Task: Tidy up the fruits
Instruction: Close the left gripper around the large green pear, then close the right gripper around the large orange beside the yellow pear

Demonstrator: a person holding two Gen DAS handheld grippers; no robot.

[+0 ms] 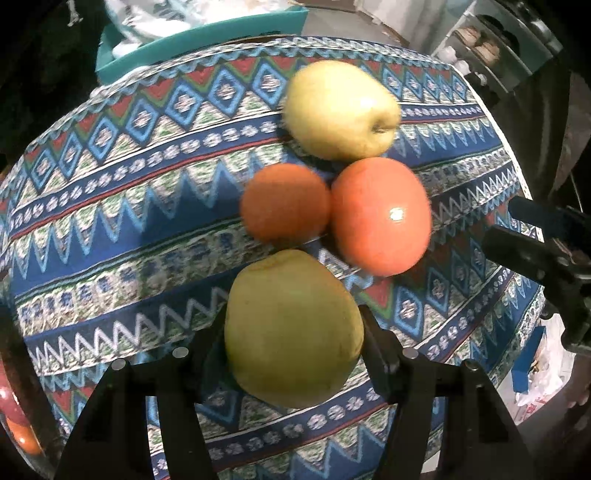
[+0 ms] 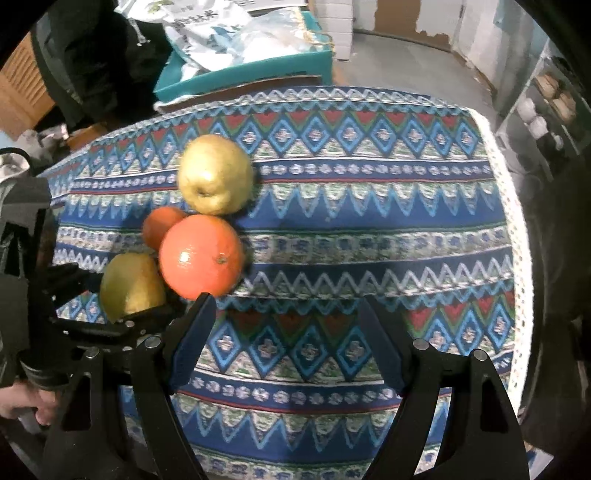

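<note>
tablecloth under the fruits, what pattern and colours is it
The tablecloth has geometric bands of zigzags and diamonds in blue, white, red and green, clearest in the right wrist view.

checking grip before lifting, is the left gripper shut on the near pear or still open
Shut on it: in the left wrist view both fingers of the left gripper sit against the sides of the green pear.

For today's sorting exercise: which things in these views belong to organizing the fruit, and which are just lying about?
Belong to the job:
near pear, between the left claw fingers
far pear
big orange
small orange
right claw, open

Lying about:
teal box
bags
shelf
</note>
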